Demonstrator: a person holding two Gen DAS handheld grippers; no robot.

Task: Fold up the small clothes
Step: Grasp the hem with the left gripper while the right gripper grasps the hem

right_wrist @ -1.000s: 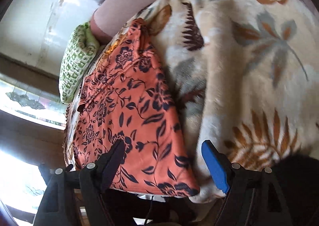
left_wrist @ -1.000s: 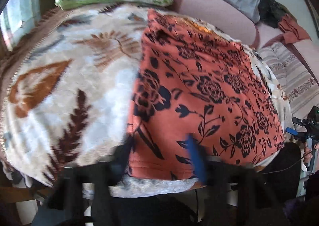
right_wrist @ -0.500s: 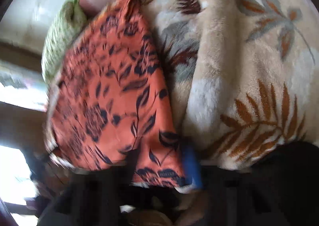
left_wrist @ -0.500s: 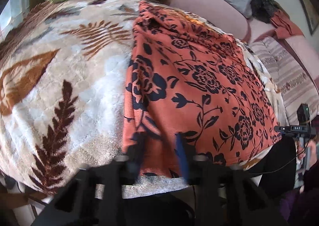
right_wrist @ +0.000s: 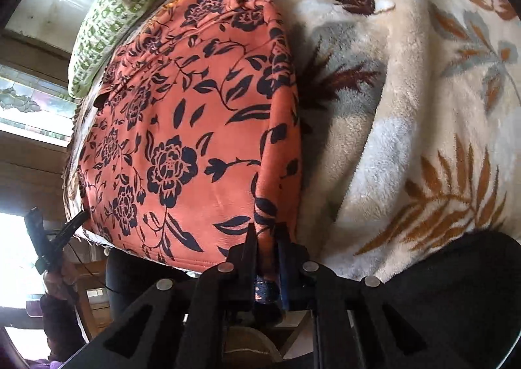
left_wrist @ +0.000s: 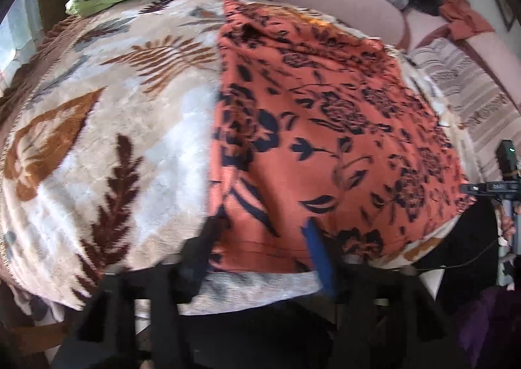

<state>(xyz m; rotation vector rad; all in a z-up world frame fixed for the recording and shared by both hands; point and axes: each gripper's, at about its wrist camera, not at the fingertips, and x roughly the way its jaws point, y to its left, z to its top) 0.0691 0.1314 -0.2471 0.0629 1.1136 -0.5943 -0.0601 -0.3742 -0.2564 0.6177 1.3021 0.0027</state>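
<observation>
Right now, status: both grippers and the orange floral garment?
Right gripper shut on orange floral garment near corner. Left gripper jaws just opening, astride the hem. Garment flat on leaf-print blanket. Nothing obstructing.

You are working in soft daylight. In the right wrist view the window at the lower left blows out to white glare, and the orange black-flowered garment casts a dark shadow onto the cream leaf-patterned fleece blanket at its right edge. That view is sharp. Your left wrist view is smeared with motion blur, worst at the black gripper fingers at the bottom. Both pictures bulge fisheye-style, with black vignetted corners.
</observation>
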